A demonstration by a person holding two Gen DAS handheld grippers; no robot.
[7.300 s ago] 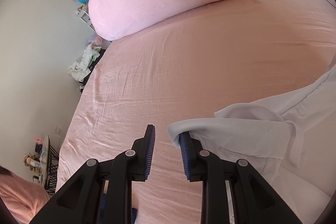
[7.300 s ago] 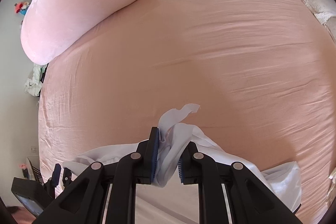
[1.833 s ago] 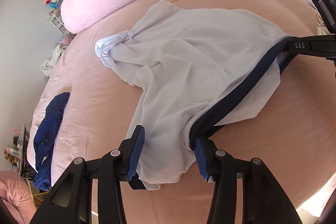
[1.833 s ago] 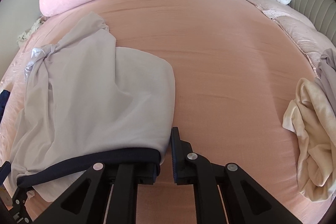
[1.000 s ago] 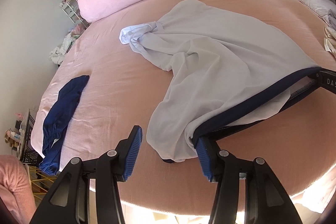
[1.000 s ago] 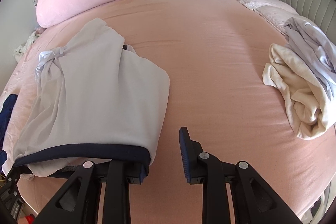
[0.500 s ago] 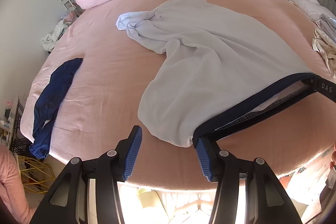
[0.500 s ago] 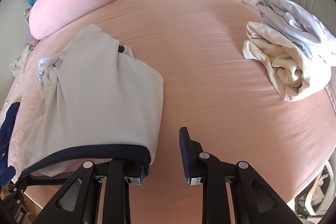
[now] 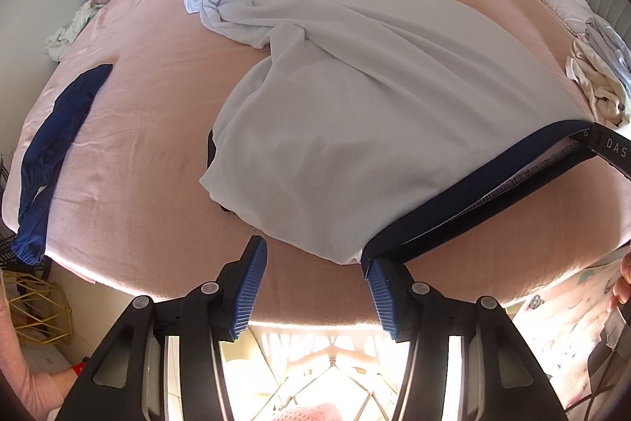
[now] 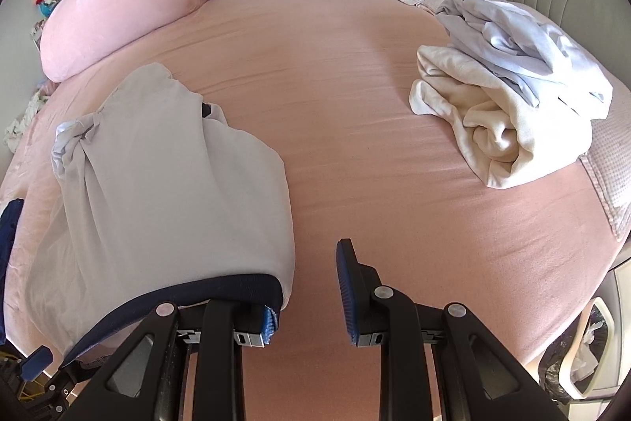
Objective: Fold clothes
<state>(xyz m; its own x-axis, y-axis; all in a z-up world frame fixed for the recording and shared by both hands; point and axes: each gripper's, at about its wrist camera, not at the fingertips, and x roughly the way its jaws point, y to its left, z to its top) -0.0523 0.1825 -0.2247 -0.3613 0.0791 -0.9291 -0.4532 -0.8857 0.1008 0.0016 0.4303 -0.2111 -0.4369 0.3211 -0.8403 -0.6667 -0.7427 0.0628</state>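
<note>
The left gripper (image 9: 313, 277) stands part open, nothing between its pads; the navy waistband (image 9: 473, 190) of the grey pants (image 9: 355, 113) hooks over its right finger only. The right gripper (image 10: 307, 293) is narrower, the band over its left finger. The pants lie from the bed's (image 10: 355, 105) near edge toward the pillow (image 10: 118, 3).

"DAS" on right gripper (image 9: 609, 149), rest cut off.
</note>
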